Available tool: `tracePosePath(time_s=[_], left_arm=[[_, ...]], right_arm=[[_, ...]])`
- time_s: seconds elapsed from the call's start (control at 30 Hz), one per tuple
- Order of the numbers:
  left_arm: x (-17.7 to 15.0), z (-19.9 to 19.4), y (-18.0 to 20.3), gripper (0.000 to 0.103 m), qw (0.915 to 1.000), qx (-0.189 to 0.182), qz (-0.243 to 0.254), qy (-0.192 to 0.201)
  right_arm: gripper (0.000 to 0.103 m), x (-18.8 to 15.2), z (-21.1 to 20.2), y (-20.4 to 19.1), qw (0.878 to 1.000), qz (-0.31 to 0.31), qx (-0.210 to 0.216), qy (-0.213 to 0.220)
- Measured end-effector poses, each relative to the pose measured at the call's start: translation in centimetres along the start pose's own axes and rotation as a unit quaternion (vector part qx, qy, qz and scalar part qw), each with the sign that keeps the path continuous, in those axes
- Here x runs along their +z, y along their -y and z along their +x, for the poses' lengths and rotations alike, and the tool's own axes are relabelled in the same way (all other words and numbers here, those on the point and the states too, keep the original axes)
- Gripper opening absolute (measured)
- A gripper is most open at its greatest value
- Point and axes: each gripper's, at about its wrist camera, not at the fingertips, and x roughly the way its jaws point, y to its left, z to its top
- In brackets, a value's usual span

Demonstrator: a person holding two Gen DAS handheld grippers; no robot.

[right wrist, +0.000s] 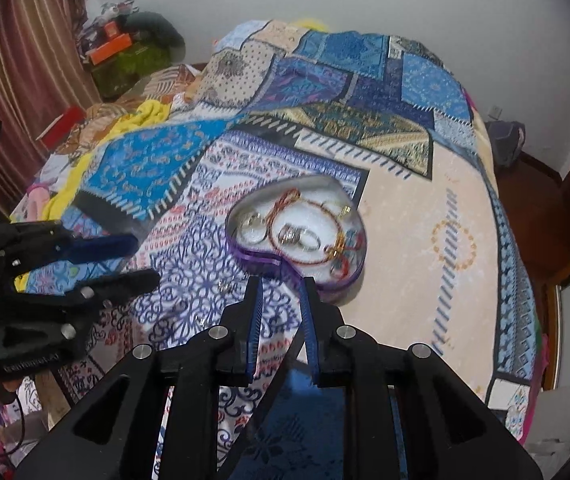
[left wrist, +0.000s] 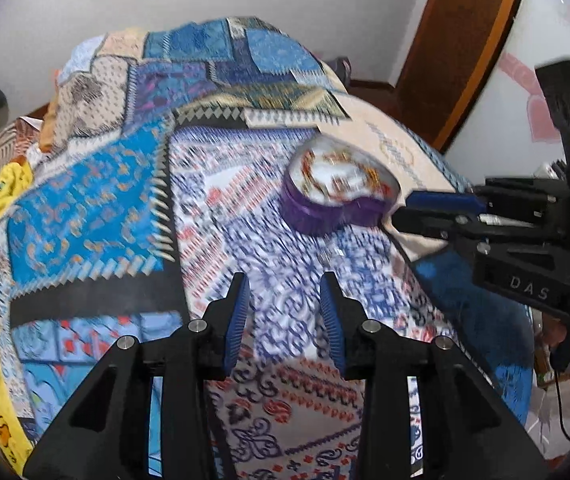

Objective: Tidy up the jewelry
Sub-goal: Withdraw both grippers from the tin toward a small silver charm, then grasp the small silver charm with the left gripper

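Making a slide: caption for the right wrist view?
Right tool open near a heart-shaped jewelry box on a patchwork bedspread.

Lower centre of the left wrist view: the left gripper (left wrist: 285, 284), matte black angular frame, silver round screws, ribbed blue pads (left wrist: 237, 320). At right edge, the right gripper (left wrist: 399, 206), black, white "DAS" lettering, a thin black cable at lower right, orange sleeve beside it.

Both grippers (left wrist: 285, 280) (right wrist: 281, 280) parted, empty.
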Motion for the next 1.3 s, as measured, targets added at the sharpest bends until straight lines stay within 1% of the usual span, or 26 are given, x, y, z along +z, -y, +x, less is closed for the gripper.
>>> tracePosePath(time_s=[0.07,0.17,0.3,0.5,0.53,0.57,0.63,0.7,0.73,0.77,0.8,0.93,1.07,1.2,1.3], left_arm=[[-0.4,0.4,0.5,0.036,0.9999,-0.011,0.001,-0.005],[-0.8,0.8,1.4,0.036,0.9997,-0.025,0.004,-0.007],[-0.7,1.7,2.3,0.036,0.9996,-0.026,0.008,-0.008],[-0.5,2.6,2.8,0.035,0.9993,-0.037,0.009,-0.006],[-0.4,2.8,2.7,0.033,0.9992,-0.038,0.006,-0.006],[-0.3,3.0,2.7,0.027,0.9992,-0.04,0.004,-0.007],[-0.4,3.2,2.8,0.02,0.999,-0.043,0.004,-0.011],[-0.4,3.2,2.8,0.017,0.999,-0.043,0.006,-0.011],[-0.4,3.2,2.8,0.011,0.999,-0.044,0.006,-0.012],[-0.4,3.2,2.7,0.008,0.999,-0.042,0.006,-0.013],[-0.4,3.2,2.6,0.008,0.9989,-0.044,0.006,-0.012],[-0.4,2.3,2.1,0.008,0.9994,-0.036,-0.001,0.002],[-0.2,0.5,0.8,0.008,0.9993,-0.02,-0.011,0.029],[-0.1,-1.4,-0.6,0.008,0.9985,0.003,-0.012,0.054],[-0.2,-1.9,-1.5,0.008,0.9978,0.013,-0.018,0.062]], right_arm=[[0.017,-0.3,0.2,-0.1,1.0,-0.005,-0.011,-0.004],[0.017,-0.8,0.2,0.0,1.0,-0.004,-0.008,-0.009],[0.017,-1.3,0.2,0.3,1.0,-0.002,-0.021,-0.012],[0.017,-2.0,0.0,0.8,1.0,0.009,-0.007,-0.014],[0.017,-2.0,0.0,0.8,1.0,0.01,-0.006,-0.015],[0.017,-2.1,0.0,0.8,1.0,0.01,-0.008,-0.015],[0.017,-2.2,0.0,0.8,1.0,0.008,-0.009,-0.015],[0.017,-2.3,-0.1,0.7,1.0,0.009,-0.004,-0.015],[0.017,-2.3,-0.1,0.7,1.0,0.009,-0.002,-0.015],[0.017,-2.3,-0.1,0.6,1.0,0.009,0.0,-0.016],[0.017,-2.3,-0.1,0.6,1.0,0.009,0.002,-0.016],[0.017,-2.1,0.1,0.2,1.0,0.01,0.006,-0.015],[0.017,-1.5,0.8,-0.5,1.0,0.012,0.018,-0.02],[0.017,-0.9,1.7,-1.9,0.999,-0.002,0.019,-0.031],[0.017,-0.6,2.3,-3.0,0.999,-0.014,0.025,-0.037]])
